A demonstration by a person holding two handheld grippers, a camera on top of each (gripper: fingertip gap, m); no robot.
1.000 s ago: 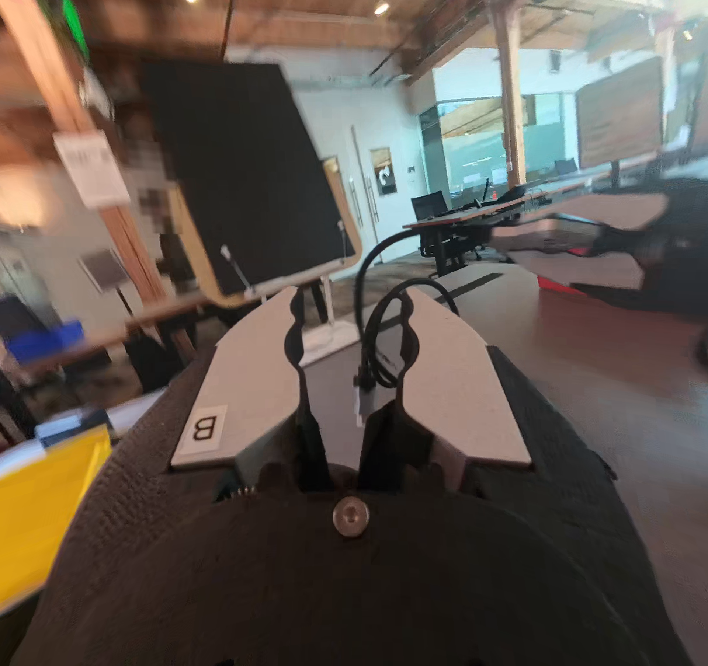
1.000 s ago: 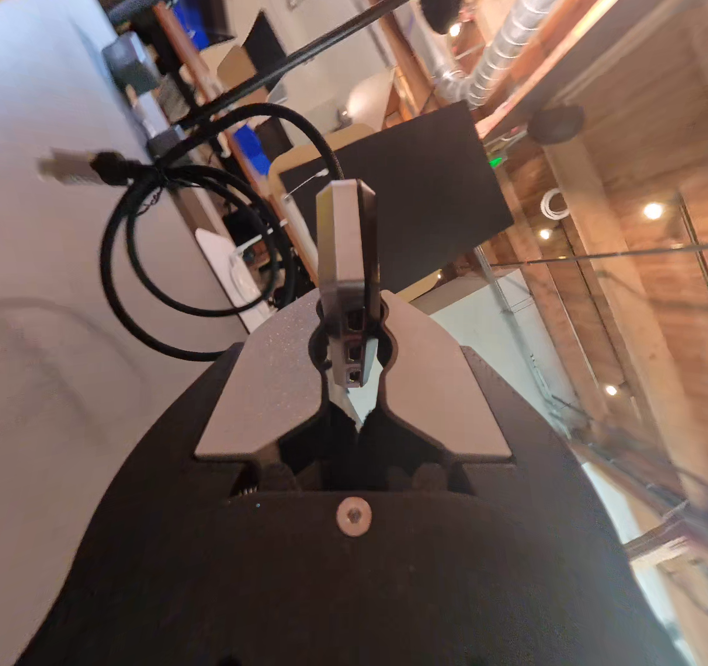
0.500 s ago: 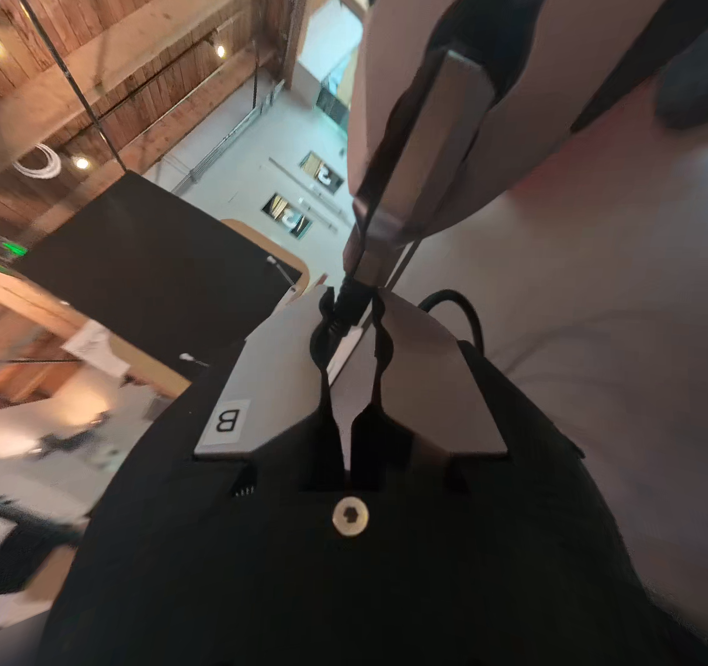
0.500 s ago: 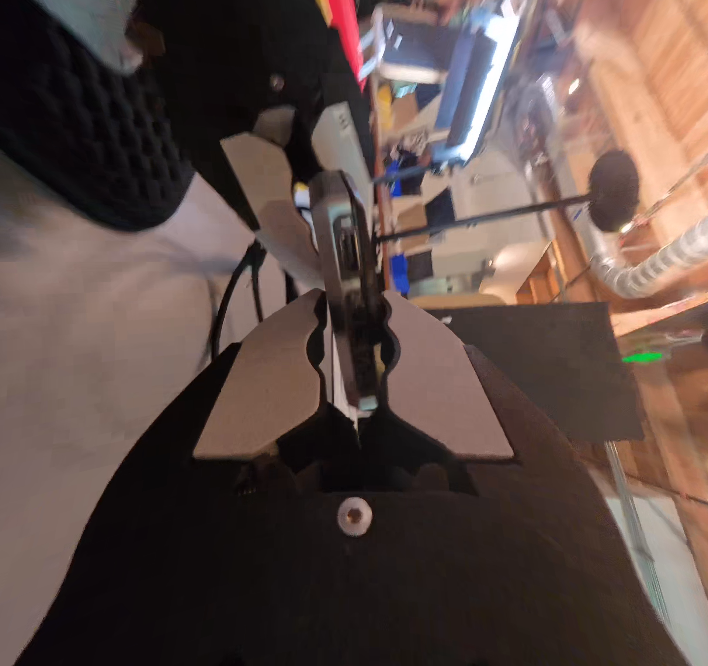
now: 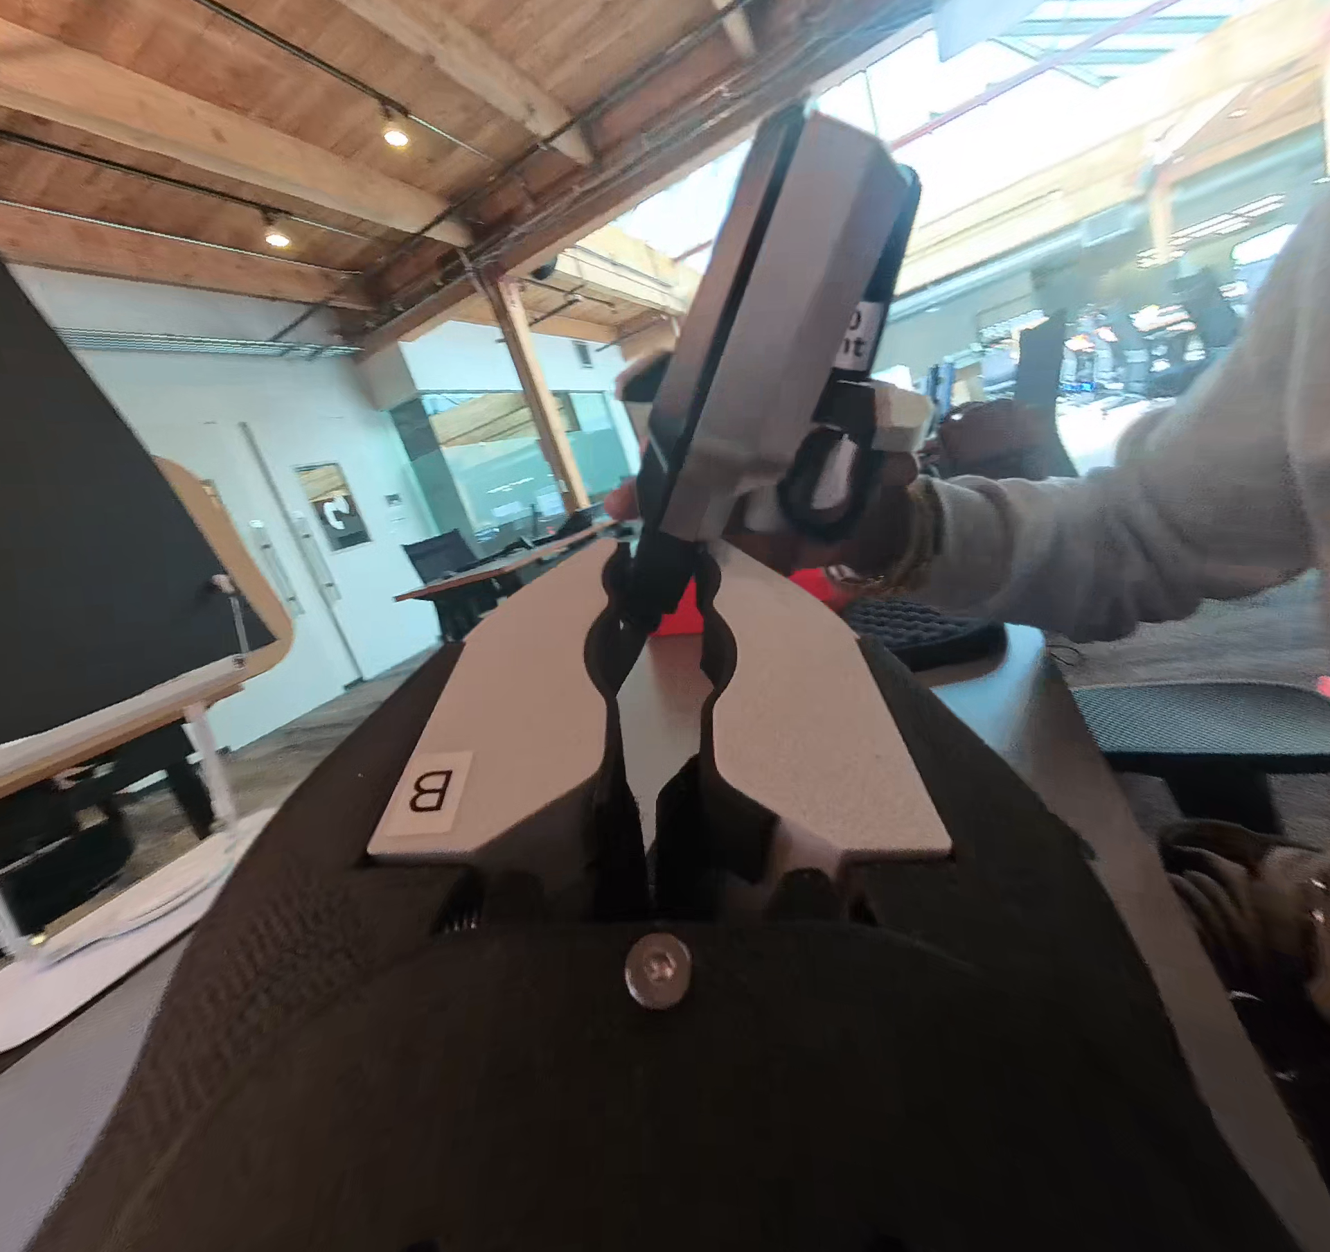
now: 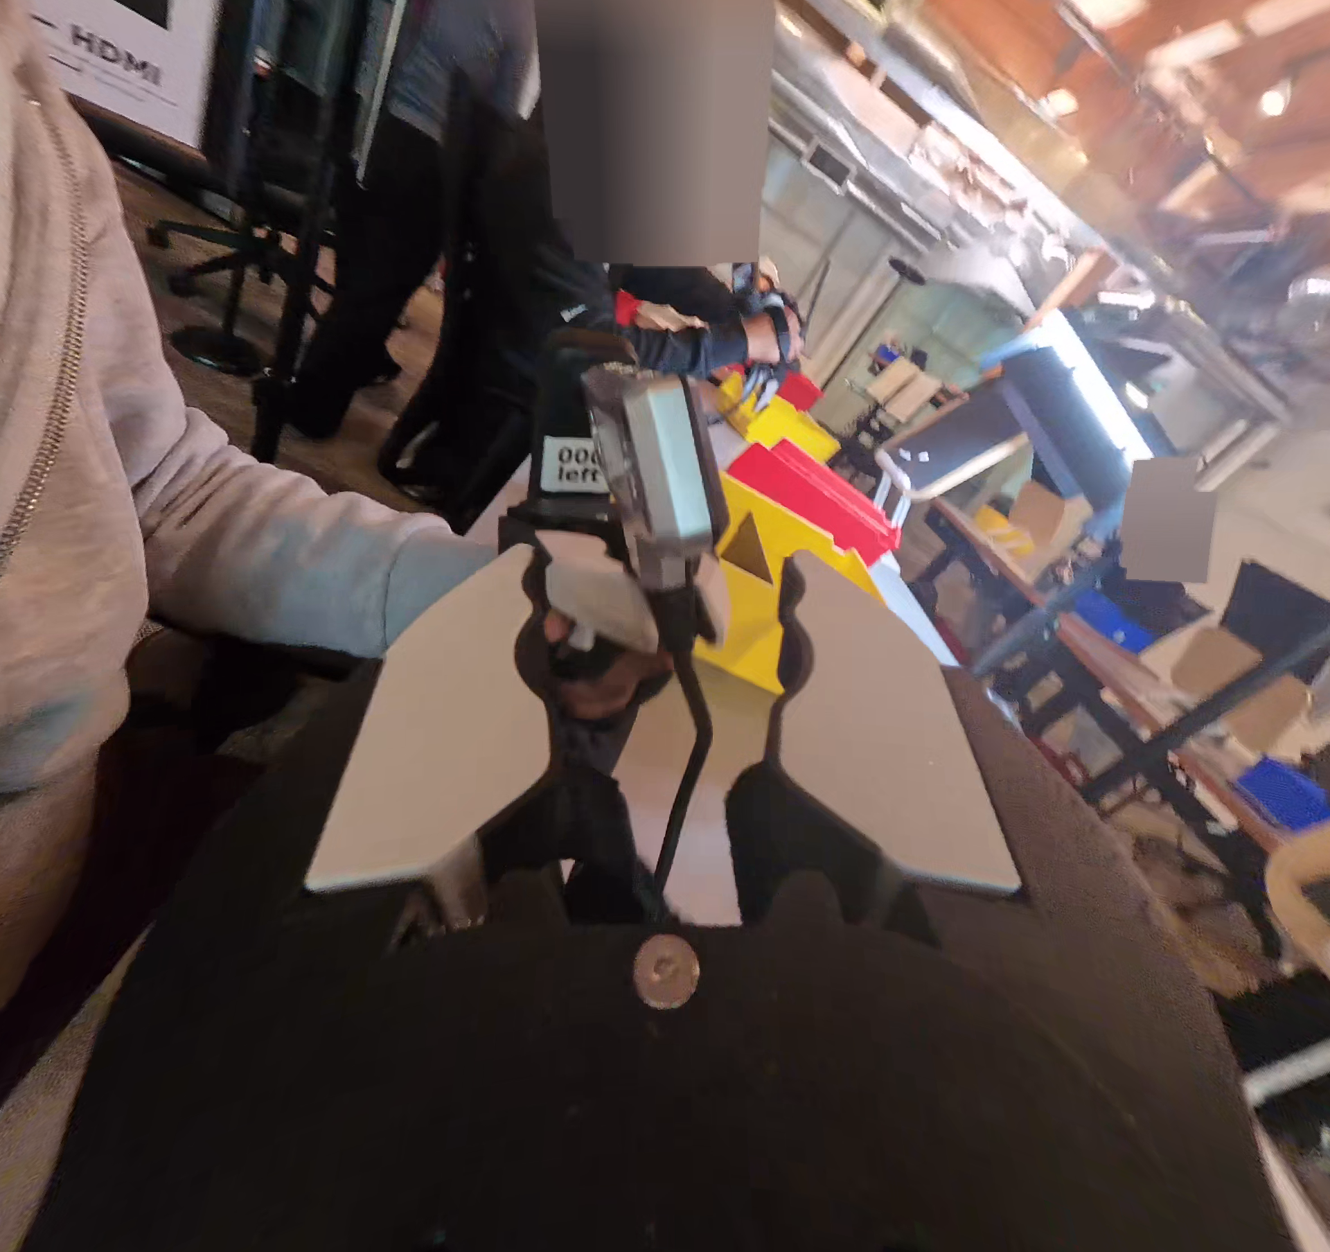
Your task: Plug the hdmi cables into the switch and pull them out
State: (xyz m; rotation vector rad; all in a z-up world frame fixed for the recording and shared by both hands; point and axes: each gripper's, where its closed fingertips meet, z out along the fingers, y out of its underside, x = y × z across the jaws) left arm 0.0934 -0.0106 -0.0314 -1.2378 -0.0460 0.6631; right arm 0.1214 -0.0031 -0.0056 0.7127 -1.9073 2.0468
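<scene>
The grey metal switch [image 5: 770,325] stands up from the black HDMI plug [image 5: 651,591]. My left gripper [image 5: 658,569] is shut on that plug, which sits in the switch's lower end. The right gripper's black body [image 5: 874,260] and the hand holding it show just behind the switch. In the right wrist view my right gripper [image 6: 655,559] is open and empty, its fingers spread wide. The switch [image 6: 666,476] is just past its tips, with the left gripper [image 6: 666,602] below it. The black cable [image 6: 694,713] runs down from the switch between my right fingers.
Yellow [image 6: 756,555] and red bins [image 6: 806,490] stand on the table behind the switch. A person in dark clothes [image 6: 468,224] stands beyond. The operator's beige sleeve [image 6: 252,548] is at the left. A black mesh chair [image 5: 1195,721] is by the grey table [image 5: 1007,721].
My right gripper was shut on the switch; it has opened and drawn back. The switch now rides on the plug in my left gripper. Both views have swung round.
</scene>
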